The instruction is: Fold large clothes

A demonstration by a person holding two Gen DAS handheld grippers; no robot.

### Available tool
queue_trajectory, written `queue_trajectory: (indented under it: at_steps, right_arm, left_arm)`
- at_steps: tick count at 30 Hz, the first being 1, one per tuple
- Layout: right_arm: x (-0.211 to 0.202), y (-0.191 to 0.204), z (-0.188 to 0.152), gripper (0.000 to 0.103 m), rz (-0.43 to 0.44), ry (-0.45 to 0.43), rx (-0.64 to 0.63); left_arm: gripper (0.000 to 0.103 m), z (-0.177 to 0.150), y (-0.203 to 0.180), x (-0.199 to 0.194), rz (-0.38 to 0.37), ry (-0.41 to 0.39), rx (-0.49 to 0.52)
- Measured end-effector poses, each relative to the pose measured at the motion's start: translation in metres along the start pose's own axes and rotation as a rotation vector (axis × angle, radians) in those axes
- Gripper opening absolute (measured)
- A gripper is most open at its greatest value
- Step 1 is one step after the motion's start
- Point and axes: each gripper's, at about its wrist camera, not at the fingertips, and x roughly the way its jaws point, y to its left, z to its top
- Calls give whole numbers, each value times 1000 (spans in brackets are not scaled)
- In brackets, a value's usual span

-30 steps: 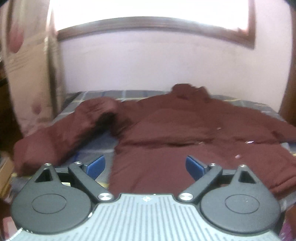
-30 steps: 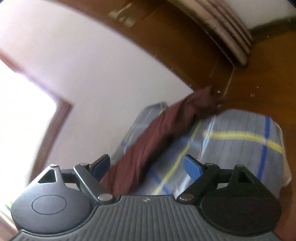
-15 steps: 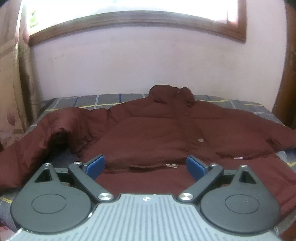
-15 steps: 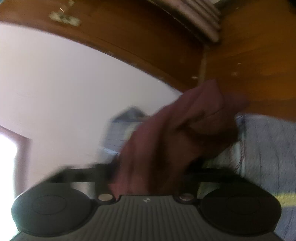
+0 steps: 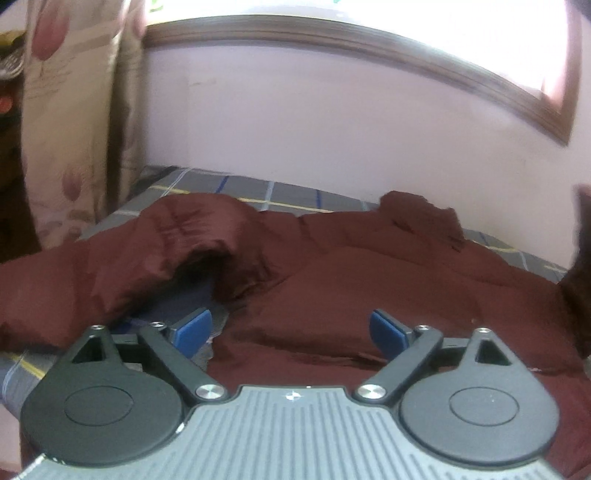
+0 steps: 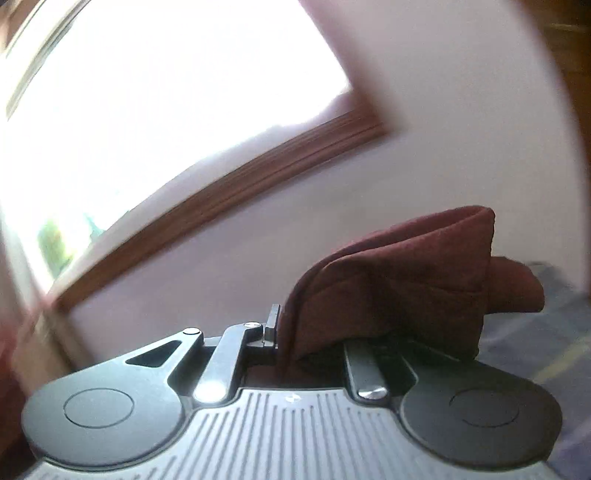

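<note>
A large maroon jacket (image 5: 369, 288) lies spread face up on the bed, collar toward the far wall, its left sleeve (image 5: 110, 266) bunched and arched at the left. My left gripper (image 5: 291, 328) is open and empty, hovering over the jacket's lower front near the armpit. My right gripper (image 6: 310, 339) is shut on the cuff end of the jacket's other sleeve (image 6: 399, 288), lifted off the bed. A dark raised piece of cloth (image 5: 580, 280) shows at the right edge of the left wrist view.
The bed has a grey checked sheet (image 5: 258, 192) with blue and yellow lines. A pink wall with a wooden-framed window (image 5: 332, 33) stands behind it. A patterned curtain (image 5: 74, 110) hangs at the left. Wooden furniture sits at the right (image 6: 580, 74).
My right gripper has closed on the sleeve end and lifted it, swinging toward the window. My left gripper has shifted left toward the bunched sleeve, still open.
</note>
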Motion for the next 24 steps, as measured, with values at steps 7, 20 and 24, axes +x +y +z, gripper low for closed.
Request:
queue_trajectory:
  at_steps: [7,20,24]
  right_arm:
    - [156,126,-128,13,-5,316,-341]
    - [188,209,-284,44,-205,311,-1234]
    - [185,217,-290,46,-193,288,-1322]
  left_arm:
    - [94,-8,22,12,-12,61,-22]
    - [95,-19,31,23,-25,74,2]
    - [96,-19,34,22,-22,77,-12]
